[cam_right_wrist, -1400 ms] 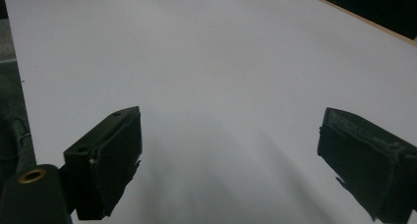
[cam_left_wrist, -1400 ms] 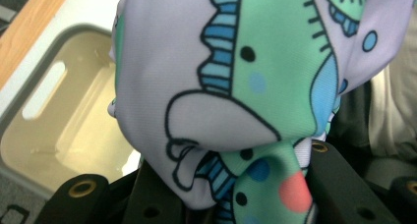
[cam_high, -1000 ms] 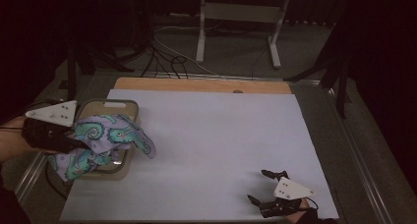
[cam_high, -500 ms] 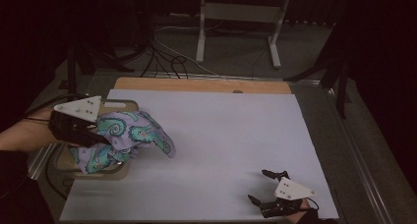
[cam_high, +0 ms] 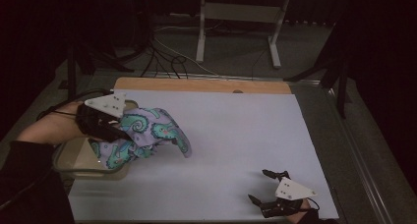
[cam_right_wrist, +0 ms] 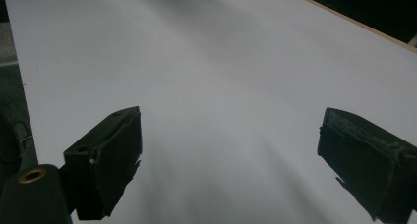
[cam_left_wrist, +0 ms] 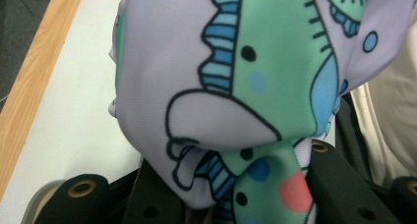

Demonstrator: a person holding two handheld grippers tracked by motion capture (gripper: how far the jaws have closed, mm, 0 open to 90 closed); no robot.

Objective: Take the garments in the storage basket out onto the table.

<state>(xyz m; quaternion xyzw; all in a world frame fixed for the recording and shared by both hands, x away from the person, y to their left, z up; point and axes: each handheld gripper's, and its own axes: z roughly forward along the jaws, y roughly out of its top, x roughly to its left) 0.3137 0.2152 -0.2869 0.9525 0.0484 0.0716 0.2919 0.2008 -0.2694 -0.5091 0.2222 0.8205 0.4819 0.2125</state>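
Firmly around patterned cloth, left tool; right tool agape.

Open white desk stretches between the tools, with free passage across its middle and far side. At the left edge, a tray and the patterned cloth hanging over it block the way.

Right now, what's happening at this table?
A person works with two handheld grippers. The left gripper is shut on a paisley-print cloth, holding it up above a clear plastic bin at the left edge of the white table; part of the cloth hangs out over the tabletop. The right gripper sits open and empty near the front right, jaws spread wide over bare surface.
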